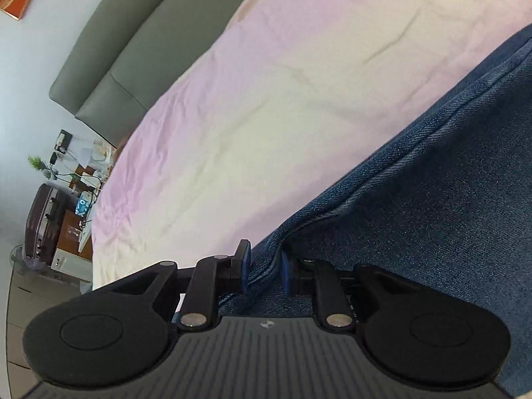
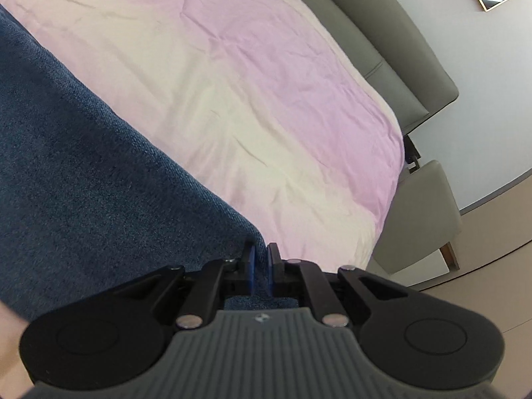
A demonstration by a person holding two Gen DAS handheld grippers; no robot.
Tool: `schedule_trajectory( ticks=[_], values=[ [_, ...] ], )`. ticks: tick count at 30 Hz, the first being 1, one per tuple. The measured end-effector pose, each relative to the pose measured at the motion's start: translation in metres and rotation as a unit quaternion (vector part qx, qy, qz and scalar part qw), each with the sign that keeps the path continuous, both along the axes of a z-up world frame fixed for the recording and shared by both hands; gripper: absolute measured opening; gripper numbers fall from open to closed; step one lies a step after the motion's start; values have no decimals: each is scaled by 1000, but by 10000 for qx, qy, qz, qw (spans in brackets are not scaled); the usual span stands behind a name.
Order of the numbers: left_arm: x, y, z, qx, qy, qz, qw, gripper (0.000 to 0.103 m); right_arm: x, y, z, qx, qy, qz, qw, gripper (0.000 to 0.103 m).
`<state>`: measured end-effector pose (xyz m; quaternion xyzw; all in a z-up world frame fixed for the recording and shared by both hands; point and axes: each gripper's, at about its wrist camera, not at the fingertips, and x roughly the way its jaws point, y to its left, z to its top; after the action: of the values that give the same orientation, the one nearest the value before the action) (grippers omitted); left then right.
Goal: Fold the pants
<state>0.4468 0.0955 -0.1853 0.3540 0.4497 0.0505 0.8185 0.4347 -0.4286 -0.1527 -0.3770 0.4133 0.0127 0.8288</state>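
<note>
Each hand-held gripper, left (image 1: 265, 266) and right (image 2: 261, 266), pinches the pants (image 1: 415, 199).

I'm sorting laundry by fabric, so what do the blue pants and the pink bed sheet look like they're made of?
Blue pants: looks like denim, matte, with a visible diagonal twill weave and a stitched seam; both grippers are shut on it. Pink bed sheet: seems a thin woven cotton or cotton blend, smooth with a soft low sheen and fine creases; the exact fibre can't be told.

A pink-and-cream bedsheet (image 1: 266, 106) meets a grey headboard (image 1: 133, 50), with a maroon suitcase (image 1: 43, 222) alongside.
</note>
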Motion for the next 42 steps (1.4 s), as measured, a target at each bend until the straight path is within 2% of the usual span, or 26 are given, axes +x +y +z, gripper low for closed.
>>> schedule_trajectory(
  ticks=[4, 8, 11, 14, 18, 21, 24, 29, 33, 35, 36, 37, 39, 42],
  values=[
    [15, 6, -37, -27, 271, 32, 9996, 21, 31, 3, -37, -26, 390, -39, 9992, 0],
    [16, 10, -50, -80, 280, -1, 9996, 21, 50, 4, -61, -188, 619, 47, 9979, 0],
    [9, 5, -44, 74, 100, -187, 9997, 20, 52, 7, -63, -257, 649, 65, 9975, 0],
    [2, 4, -20, -93, -209, -238, 9995, 20, 44, 8, -56, -305, 640, 153, 9974, 0],
    [9, 0, -4, -88, -243, -305, 9992, 20, 43, 6, -45, -202, 616, 81, 9979, 0],
    [23, -6, -10, -80, -265, -147, 9995, 20, 47, 8, -43, -196, 558, -80, 9982, 0],
    [34, -9, -28, 12, -146, -77, 9999, 20, 54, 6, -45, -183, 579, -172, 9980, 0],
    [43, -11, -50, 32, 13, 55, 10000, 22, 66, 3, -61, -206, 665, -202, 9974, 0],
    [39, -12, -49, 275, -26, -41, 9996, 30, 74, -4, -61, 20, 655, -329, 9973, 2],
    [33, -13, -42, 367, -59, -41, 9993, 51, 75, -12, -51, 323, 637, -465, 9964, 4],
    [30, -12, -36, 323, -92, -12, 9994, 72, 75, -16, -45, 435, 597, -568, 9956, 18],
    [27, -12, -29, 238, -130, -30, 9996, 74, 74, -20, -38, 536, 549, -642, 9950, 32],
    [18, -14, -17, 189, -193, -5, 9996, 74, 69, -30, -22, 820, 474, -796, 9923, 38],
    [-4, -21, 3, -60, -278, 68, 9996, 74, 53, -45, -3, 1067, 400, -1072, 9877, 38]
  ],
)
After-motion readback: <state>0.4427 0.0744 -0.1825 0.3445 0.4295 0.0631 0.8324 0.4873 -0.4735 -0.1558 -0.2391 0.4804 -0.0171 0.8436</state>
